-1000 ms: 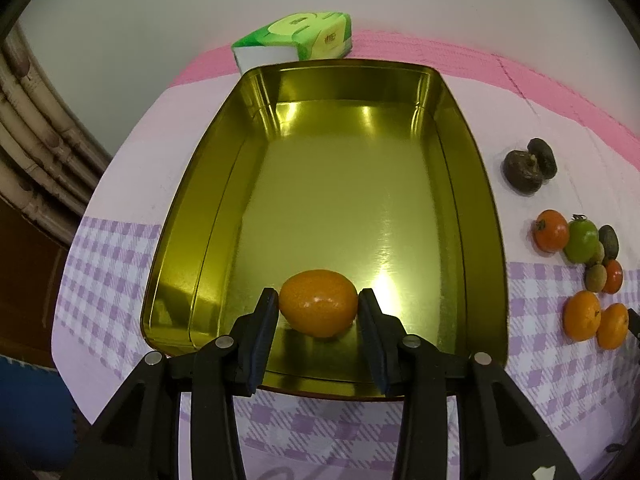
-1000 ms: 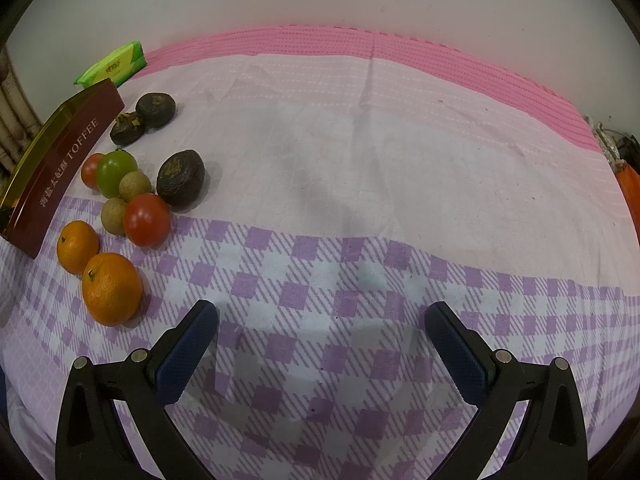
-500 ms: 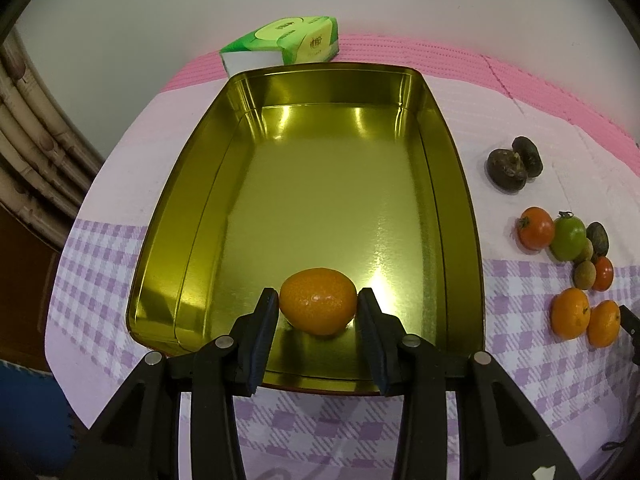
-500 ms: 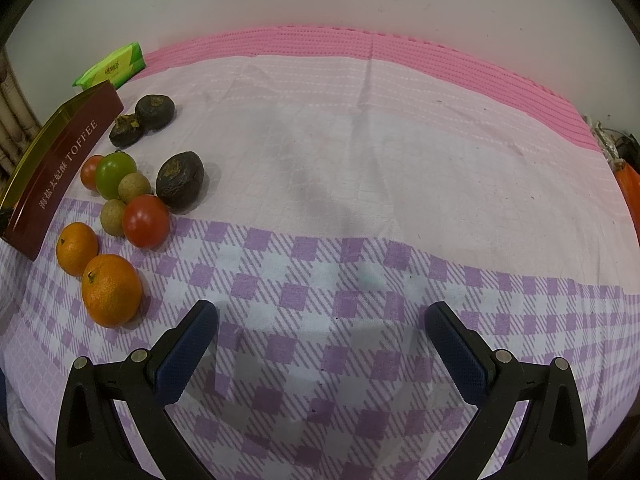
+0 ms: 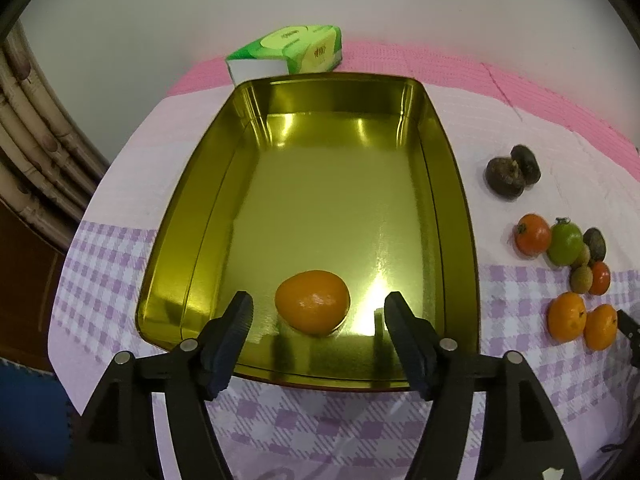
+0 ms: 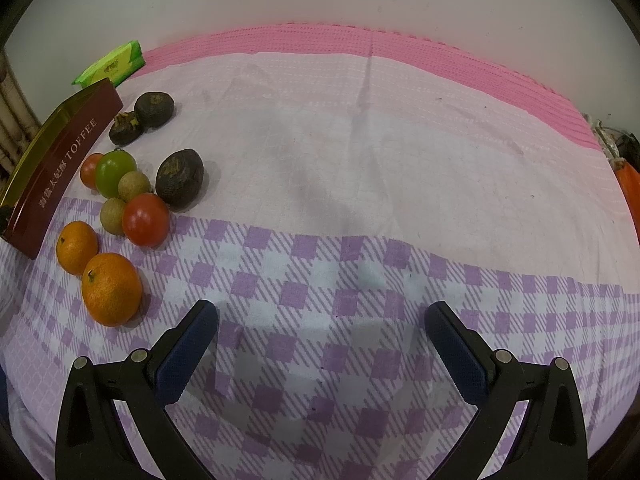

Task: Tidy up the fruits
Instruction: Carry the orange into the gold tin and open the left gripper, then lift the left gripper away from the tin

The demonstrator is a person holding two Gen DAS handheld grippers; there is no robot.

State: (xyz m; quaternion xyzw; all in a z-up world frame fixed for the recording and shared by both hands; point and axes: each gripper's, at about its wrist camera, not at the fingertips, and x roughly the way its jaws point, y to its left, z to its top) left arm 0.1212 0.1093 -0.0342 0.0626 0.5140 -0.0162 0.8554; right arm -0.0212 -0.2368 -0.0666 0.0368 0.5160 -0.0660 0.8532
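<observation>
Now the left hand-held gripper (image 5: 318, 312) is opening, its pads clear of the mandarin (image 5: 312, 301), which lies on the floor of the gold tin (image 5: 456, 200) near the front wall, long axis running side to side; most of the tin floor behind it is bare. Meanwhile the right hand-held gripper (image 6: 320, 322) is spread wide over bare checked cloth (image 6: 360, 208), the loose fruits (image 6: 132, 200) off to its left beside the tin's side wall.

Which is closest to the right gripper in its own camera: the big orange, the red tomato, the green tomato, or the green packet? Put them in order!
From the right gripper, nearest first:
1. Big orange, just left of its jaws.
2. Red tomato, farther up on the left.
3. Green tomato, beside the tin.
4. Green packet, at the far back-left edge.
</observation>
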